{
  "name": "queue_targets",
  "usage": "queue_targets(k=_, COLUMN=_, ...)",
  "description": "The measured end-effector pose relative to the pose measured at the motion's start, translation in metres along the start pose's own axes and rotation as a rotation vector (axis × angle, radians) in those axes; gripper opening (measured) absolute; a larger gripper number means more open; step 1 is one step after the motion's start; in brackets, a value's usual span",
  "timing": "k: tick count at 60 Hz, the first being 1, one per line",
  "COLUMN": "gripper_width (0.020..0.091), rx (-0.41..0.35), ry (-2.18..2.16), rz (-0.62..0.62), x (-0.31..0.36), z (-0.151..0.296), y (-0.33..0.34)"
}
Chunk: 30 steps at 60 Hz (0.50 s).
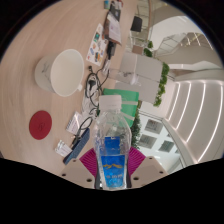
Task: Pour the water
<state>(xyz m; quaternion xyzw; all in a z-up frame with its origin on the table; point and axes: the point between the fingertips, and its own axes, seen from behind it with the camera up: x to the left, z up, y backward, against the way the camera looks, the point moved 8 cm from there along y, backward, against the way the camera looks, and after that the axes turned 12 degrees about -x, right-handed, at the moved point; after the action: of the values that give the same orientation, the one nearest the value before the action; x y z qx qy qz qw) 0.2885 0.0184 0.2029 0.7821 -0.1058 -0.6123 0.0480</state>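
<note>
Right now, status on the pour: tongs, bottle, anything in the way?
Tongs shut on bottle, upright, cap on. White cup beyond, on table. Cables and clutter lie between bottle and cup.

Upright clear bottle (111, 140), blue label, white cap

We see a bright, evenly lit scene under soft indoor light, with weak shadows on the pale table (60, 45). Strong fisheye bending curves the far edges. The bottle (112, 150) shows small glints; distant clutter looks soft and indistinct.
</note>
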Motion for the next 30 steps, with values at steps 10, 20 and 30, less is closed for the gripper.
queue_targets(k=10, gripper_width=0.035, rx=-0.019, ry=0.424, rz=0.106, x=-0.015, z=0.023, y=-0.007)
queue_targets(k=20, gripper_width=0.0351, rx=0.018, ry=0.559, rz=0.167, x=-0.024, z=0.027, y=-0.005)
queue_targets(k=30, gripper_width=0.035, rx=-0.008, ry=0.319, rz=0.136, x=-0.036, z=0.032, y=-0.018)
